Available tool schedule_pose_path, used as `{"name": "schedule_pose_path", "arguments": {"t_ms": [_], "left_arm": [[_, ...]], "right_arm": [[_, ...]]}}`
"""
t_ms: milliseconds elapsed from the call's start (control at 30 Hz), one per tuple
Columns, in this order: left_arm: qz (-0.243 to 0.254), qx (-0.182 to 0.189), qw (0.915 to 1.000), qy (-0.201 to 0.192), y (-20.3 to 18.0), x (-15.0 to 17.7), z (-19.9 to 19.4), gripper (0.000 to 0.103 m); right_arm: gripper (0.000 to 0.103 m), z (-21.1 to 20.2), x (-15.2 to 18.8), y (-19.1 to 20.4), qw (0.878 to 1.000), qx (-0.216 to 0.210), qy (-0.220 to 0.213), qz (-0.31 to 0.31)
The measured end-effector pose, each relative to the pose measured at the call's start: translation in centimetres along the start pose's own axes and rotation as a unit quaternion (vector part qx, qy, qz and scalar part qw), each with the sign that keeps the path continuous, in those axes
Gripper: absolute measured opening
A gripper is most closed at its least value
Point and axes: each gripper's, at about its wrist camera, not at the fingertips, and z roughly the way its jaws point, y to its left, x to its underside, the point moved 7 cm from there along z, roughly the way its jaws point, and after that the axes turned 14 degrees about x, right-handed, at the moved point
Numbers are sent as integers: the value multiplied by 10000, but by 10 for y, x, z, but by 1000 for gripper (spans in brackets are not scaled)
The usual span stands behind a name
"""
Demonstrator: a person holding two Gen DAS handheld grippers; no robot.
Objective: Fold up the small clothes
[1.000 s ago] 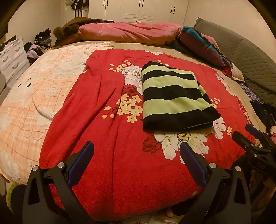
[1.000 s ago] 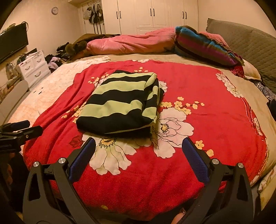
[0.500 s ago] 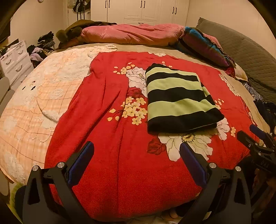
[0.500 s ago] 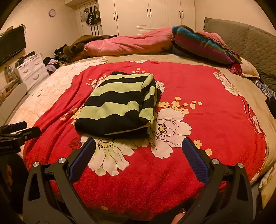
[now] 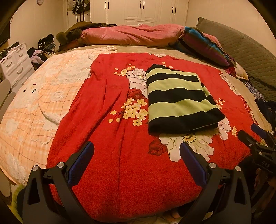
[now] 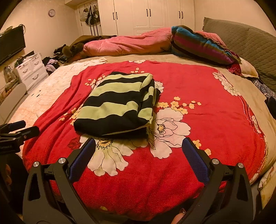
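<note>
Above the blanket [image 5: 120, 172], each hand-held gripper [image 5: 137, 151] gapes empty.

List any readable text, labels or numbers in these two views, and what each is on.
"OAS": pale letters on the body of the right gripper, seen at the right edge of the left wrist view.
Pale lettering on the body of the left gripper, at the left edge of the right wrist view: too blurred to read.
Wall clock: face too small to read any numbers.
Nothing else carries text.

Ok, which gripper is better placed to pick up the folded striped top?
Probably the right gripper: the striped top lies just beyond its open fingers. The left gripper, also open, faces bare red blanket.
</note>
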Motion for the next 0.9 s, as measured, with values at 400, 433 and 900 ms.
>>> {"name": "schedule_pose_path", "arguments": {"t_ms": [400, 433, 900], "left_arm": [[122, -175, 9998, 31, -1, -1, -1, 99], [125, -176, 9998, 32, -1, -1, 0, 99], [135, -210, 9997, 30, -1, -1, -2, 99]], "right_arm": [[95, 0, 0, -1, 10000, 15, -6, 5], [95, 0, 0, -1, 10000, 9, -7, 5], [95, 0, 0, -1, 10000, 12, 2, 3]]}}
